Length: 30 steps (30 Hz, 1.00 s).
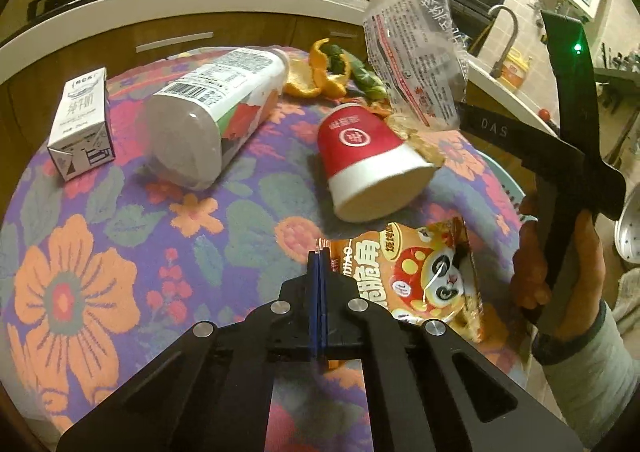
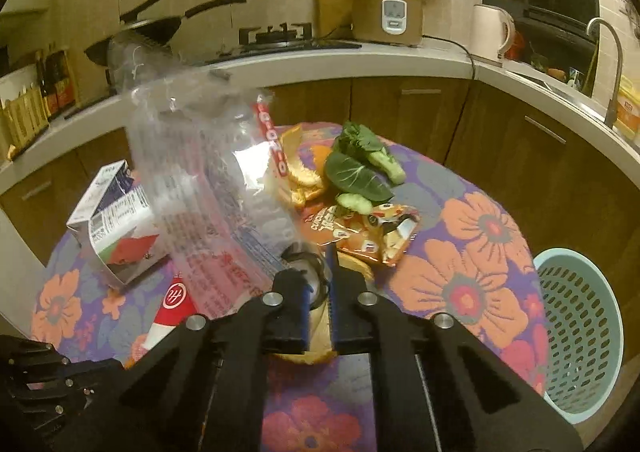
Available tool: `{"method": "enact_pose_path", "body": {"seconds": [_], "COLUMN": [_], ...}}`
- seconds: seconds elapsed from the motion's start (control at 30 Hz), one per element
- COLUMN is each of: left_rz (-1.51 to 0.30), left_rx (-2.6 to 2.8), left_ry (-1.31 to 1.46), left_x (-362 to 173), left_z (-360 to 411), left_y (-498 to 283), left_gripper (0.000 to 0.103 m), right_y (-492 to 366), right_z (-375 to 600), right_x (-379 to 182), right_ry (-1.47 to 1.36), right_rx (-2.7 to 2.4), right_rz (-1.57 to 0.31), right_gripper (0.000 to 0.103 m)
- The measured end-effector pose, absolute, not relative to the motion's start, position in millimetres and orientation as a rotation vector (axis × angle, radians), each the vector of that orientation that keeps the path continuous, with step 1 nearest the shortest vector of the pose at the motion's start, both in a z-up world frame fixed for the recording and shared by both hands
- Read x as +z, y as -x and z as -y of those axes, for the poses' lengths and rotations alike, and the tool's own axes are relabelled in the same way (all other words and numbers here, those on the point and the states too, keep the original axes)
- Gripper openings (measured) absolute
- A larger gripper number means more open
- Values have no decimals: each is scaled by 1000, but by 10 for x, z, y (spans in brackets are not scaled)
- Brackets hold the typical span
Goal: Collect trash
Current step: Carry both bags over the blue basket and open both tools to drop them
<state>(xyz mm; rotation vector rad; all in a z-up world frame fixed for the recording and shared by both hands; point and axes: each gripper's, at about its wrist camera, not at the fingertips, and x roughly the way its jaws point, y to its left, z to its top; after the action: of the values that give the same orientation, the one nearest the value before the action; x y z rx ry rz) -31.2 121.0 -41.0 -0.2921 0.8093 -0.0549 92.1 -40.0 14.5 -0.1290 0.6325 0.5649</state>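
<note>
Basket (image 2: 580, 336) on floor, R of table, nearest R gripper (image 2: 318, 276), clamped on clear bag (image 2: 208, 188); L gripper (image 1: 319, 264) pinching snack packet (image 1: 432, 276).

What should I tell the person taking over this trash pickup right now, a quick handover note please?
Left gripper: shut on the orange snack bag edge, bag on the table.
Right gripper: shut on the clear plastic bag, lifted above the table.
On the floral tablecloth: milk carton, white bottle and red paper cup on their sides, orange peels, greens, a second snack wrapper.
Teal basket beside the table looks empty; nothing visibly binned yet.
</note>
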Motion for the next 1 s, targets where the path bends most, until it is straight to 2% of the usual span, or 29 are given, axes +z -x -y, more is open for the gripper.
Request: {"method": "enact_pose_path", "body": {"seconds": [0.57,1.0], "left_rz": [-627,-533], "left_rx": [-147,-272], "left_ry": [281,183], "left_x": [109,633], "left_z": [-961,-226], "left_y": [578,35], "left_gripper": [0,0], "right_y": [-711,-882], "right_z": [1216,2240], "right_x": [396,356], "right_ry": [100,58], "right_rx": [437,245], "right_rz": [-544,-559], "right_gripper": [5,5]}}
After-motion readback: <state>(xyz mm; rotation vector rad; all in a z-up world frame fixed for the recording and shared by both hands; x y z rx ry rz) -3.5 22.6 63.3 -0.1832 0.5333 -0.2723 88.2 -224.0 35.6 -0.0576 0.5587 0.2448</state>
